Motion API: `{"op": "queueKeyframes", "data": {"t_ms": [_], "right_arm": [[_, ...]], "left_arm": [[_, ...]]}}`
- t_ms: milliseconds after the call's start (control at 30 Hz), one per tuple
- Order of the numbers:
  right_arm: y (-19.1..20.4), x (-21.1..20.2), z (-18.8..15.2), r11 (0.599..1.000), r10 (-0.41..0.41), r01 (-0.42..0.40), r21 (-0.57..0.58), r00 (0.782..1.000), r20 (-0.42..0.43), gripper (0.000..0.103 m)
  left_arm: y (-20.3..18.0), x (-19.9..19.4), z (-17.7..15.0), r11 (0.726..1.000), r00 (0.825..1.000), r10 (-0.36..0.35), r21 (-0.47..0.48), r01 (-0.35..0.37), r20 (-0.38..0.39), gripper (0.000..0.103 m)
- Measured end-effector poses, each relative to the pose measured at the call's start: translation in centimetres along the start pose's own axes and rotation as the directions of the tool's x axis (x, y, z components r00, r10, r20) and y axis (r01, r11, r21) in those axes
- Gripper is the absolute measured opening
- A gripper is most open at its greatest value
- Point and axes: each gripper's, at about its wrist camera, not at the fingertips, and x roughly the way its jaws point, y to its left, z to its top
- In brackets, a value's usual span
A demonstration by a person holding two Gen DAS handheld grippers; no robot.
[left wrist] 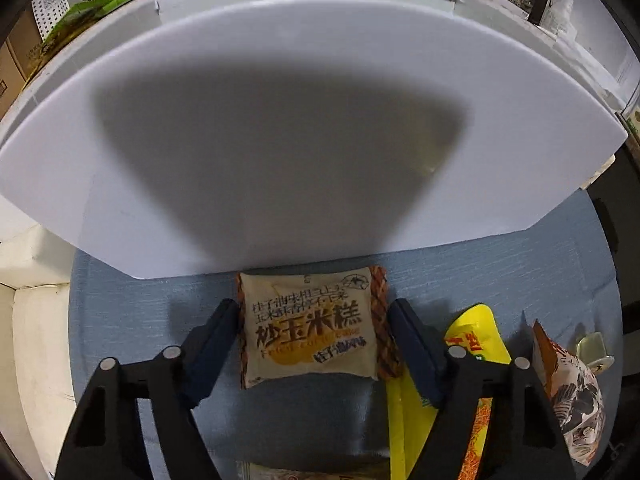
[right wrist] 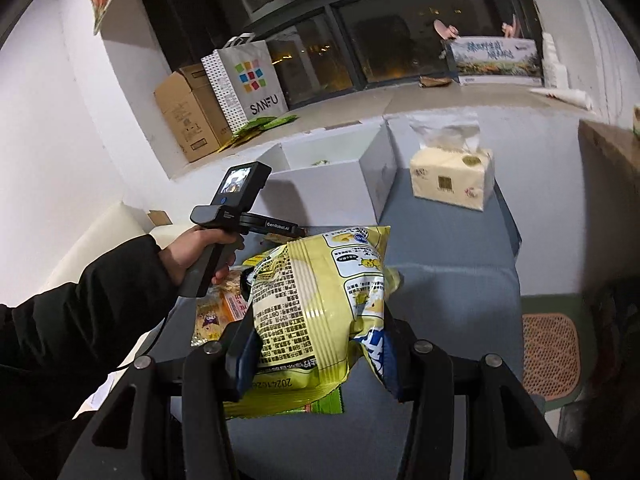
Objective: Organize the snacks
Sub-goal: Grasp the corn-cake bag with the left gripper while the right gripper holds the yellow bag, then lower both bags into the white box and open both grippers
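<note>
The left tongs [left wrist: 314,344] point steeply down with a beige corn-cake packet [left wrist: 310,330] between the two pads. The pads flank its crimped side seams, at or almost at the seams; whether they already press I cannot tell, so I judge this as tongs part-way narrowed around the packet, not yet a sure hold. The packet lies flat on the blue table [left wrist: 140,312], just short of the white box flap [left wrist: 280,140] that fills the view beyond the tips. It looks small, puffed and light, with a soft pillow body; the cake inside would likely crumble under a hard squeeze. The stiff crimped seams are the sensible place to pinch, since slick film over an air cushion may slide. To the right of these tongs lies a yellow snack bag [left wrist: 476,332], and further right a patterned white-and-orange bag [left wrist: 576,392].

The right tongs [right wrist: 320,354] are narrow and clamped on the lower part of a pale yellow chip bag [right wrist: 320,300], held above the table with its printed back to the camera. It is light, air-filled and crinkly, its contents brittle; the grip sits on the body, where the film bulges around the pads. Left of it, the person's hand [right wrist: 192,254] holds the other tool. Beyond stand an open white box [right wrist: 332,184] and a tissue pack [right wrist: 452,178].
</note>
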Motion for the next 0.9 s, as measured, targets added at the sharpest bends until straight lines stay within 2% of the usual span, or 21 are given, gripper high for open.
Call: {"op": "queueKeyframes", "data": {"t_ms": [67, 167, 233, 300, 367, 533, 667, 733, 833, 900], "right_arm": [[-0.2, 0.3, -0.3, 1.0, -0.003, 0.003, 0.005, 1.0, -0.009, 0.054], [-0.4, 0.5, -0.7, 1.0, -0.003, 0.003, 0.01, 1.0, -0.017, 0.054], [-0.3, 0.5, -0.9, 1.0, 0.004, -0.004, 0.012, 1.0, -0.017, 0.054], [-0.1, 0.5, -0.9, 1.0, 0.002, -0.002, 0.006, 1.0, -0.015, 0.054], [0.0, 0.6, -1.0, 1.0, 0.004, -0.004, 0.009, 1.0, -0.013, 0.054], [0.7, 1.1, -0.8, 1.0, 0.006, -0.006, 0.001, 1.0, -0.003, 0.054], [1.8, 1.6, -0.1, 1.0, 0.012, -0.011, -0.015, 1.0, 0.026, 0.054], [2.4, 2.0, 0.6, 1.0, 0.016, -0.016, -0.018, 0.999, 0.042, 0.054], [3.1, 2.7, 2.0, 0.999, 0.029, -0.027, -0.031, 0.998, 0.063, 0.054], [3.6, 3.6, 3.3, 0.999, 0.042, -0.04, -0.037, 0.997, 0.069, 0.054]], "left_arm": [[0.2, -0.1, 0.0, 1.0, 1.0, -0.003, 0.004, 0.003, 0.017, 0.063], [0.8, -0.9, -1.2, 0.999, 0.998, -0.043, -0.006, 0.043, 0.041, 0.062], [1.1, -2.4, -2.1, 0.998, 0.994, -0.06, -0.004, 0.061, 0.093, 0.062], [1.6, -4.2, -2.9, 0.997, 0.986, -0.077, 0.001, 0.078, 0.15, 0.062], [2.1, -6.9, -4.3, 0.993, 0.969, -0.111, -0.001, 0.114, 0.22, 0.062], [3.4, -14.1, -8.4, 0.984, 0.904, -0.165, 0.007, 0.177, 0.395, 0.062], [3.8, -21.6, -13.2, 0.972, 0.823, -0.214, 0.028, 0.235, 0.526, 0.062], [3.8, -24.1, -14.9, 0.966, 0.792, -0.239, 0.05, 0.255, 0.562, 0.062], [3.3, -26.5, -16.2, 0.966, 0.771, -0.247, 0.086, 0.244, 0.587, 0.062], [3.7, -27.8, -15.9, 0.966, 0.756, -0.248, 0.1, 0.237, 0.605, 0.062]]}}
